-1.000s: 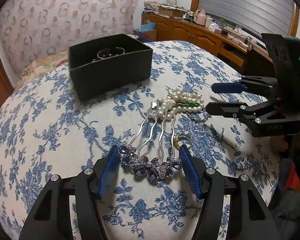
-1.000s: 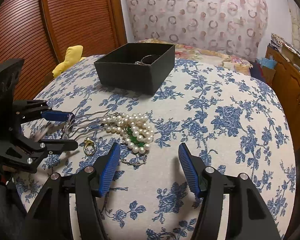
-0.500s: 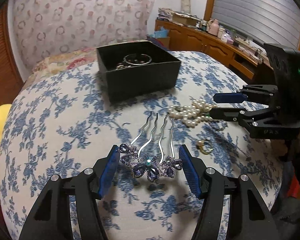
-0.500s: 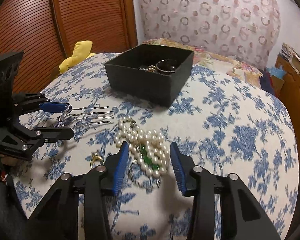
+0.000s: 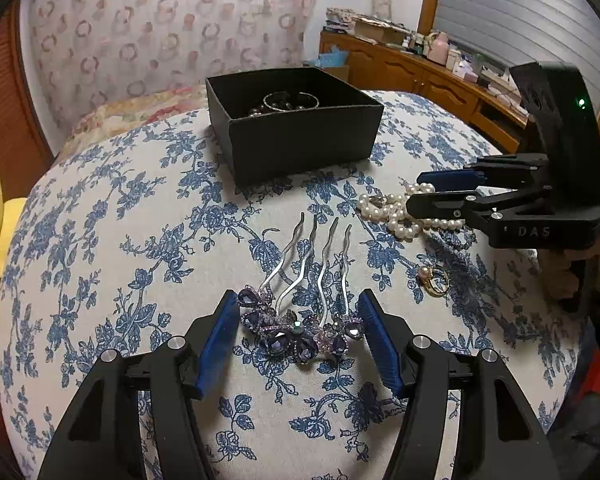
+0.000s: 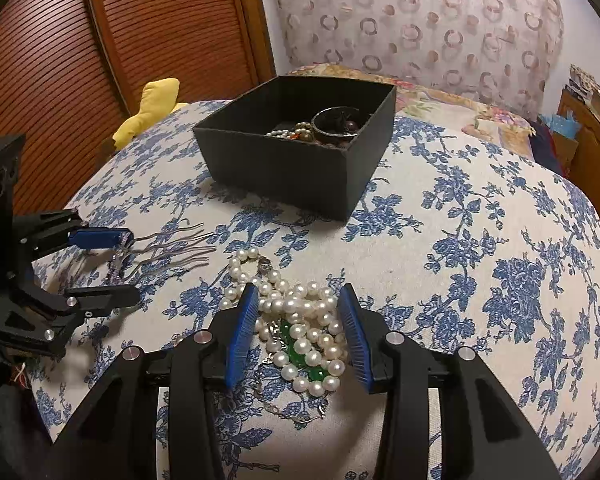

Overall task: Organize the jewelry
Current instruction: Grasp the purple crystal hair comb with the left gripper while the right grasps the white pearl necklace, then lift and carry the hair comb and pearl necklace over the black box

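The right gripper (image 6: 298, 330) is closing its blue jaws around the heap of white pearl beads (image 6: 300, 320) low in the middle of its view; the pads look not yet tight. Pearls are smooth, loose and slippery, so grab the thick bunch. The left gripper (image 5: 298, 340) pinches the stiff purple jewelled hair comb (image 5: 300, 328) by its hard top. The black box (image 6: 300, 160) sits above.
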{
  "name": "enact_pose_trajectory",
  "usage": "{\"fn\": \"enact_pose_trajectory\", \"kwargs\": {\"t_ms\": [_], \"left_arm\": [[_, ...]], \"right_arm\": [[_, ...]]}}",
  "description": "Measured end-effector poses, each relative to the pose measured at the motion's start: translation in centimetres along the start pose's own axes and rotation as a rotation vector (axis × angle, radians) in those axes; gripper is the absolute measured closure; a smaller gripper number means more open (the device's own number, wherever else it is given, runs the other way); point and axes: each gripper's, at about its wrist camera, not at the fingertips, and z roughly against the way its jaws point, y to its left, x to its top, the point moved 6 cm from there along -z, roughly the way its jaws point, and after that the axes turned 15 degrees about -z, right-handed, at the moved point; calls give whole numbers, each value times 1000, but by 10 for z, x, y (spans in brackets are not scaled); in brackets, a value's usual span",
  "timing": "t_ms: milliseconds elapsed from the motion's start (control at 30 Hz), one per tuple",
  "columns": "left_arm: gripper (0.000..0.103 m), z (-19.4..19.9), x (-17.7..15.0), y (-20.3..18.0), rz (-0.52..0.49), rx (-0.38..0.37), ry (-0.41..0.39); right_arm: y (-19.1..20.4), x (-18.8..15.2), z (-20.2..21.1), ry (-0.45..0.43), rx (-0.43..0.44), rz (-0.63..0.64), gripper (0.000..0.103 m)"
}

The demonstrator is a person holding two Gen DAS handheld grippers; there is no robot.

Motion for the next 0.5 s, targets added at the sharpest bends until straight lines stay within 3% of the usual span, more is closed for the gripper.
{"fn": "enact_pose_trajectory", "kwargs": {"t_ms": [167,500], "left_arm": [[44,0,3,0,-2,-3,-12],[44,26,12,4,17,28,-75]], "right_arm": [[3,2,7,-34,5,17,74],[14,14,42,-120,22,44,75]]}}
